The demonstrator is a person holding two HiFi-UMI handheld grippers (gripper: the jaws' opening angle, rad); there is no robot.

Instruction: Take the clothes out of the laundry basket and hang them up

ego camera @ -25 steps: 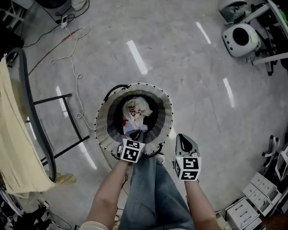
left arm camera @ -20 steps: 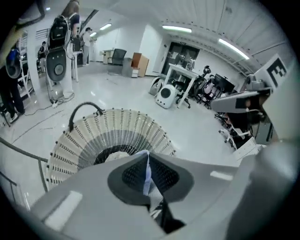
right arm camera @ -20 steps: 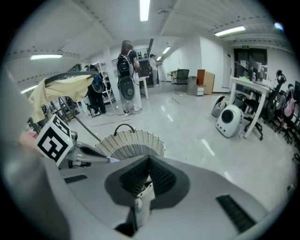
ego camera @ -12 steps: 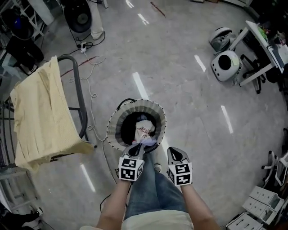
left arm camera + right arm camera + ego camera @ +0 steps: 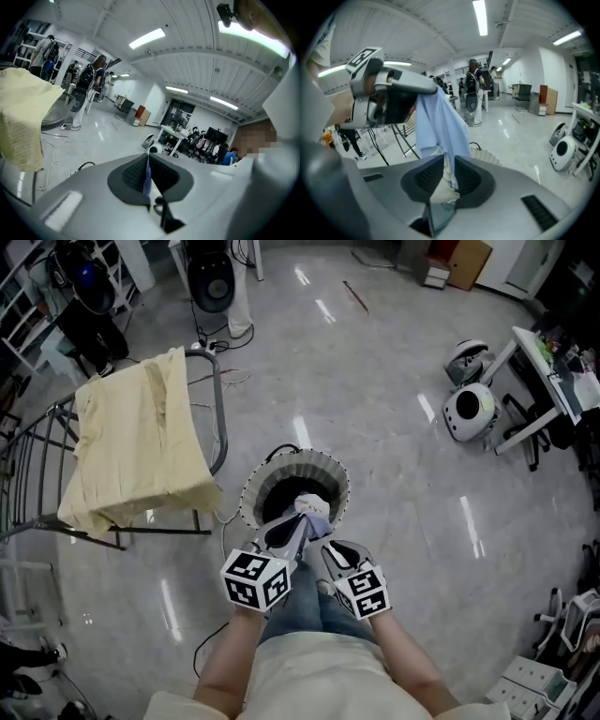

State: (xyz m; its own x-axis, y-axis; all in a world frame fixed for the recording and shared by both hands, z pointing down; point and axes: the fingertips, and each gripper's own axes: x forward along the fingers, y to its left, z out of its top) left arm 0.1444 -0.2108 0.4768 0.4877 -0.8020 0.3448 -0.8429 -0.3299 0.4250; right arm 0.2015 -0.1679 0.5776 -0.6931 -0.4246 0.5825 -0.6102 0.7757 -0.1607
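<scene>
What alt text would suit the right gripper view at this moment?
The right gripper has a light blue garment hanging between its jaws, which have just been opening and stand slightly apart. The left gripper, upper left, is shut on the garment's top; the laundry basket sits on the floor behind.

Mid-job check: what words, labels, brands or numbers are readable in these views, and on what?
None is readable.
The two marker cubes carry only black-and-white square patterns, no letters.
The light blue garment shows no print.
Any label on the brown cardboard box or the round white machine is too small to read.
</scene>
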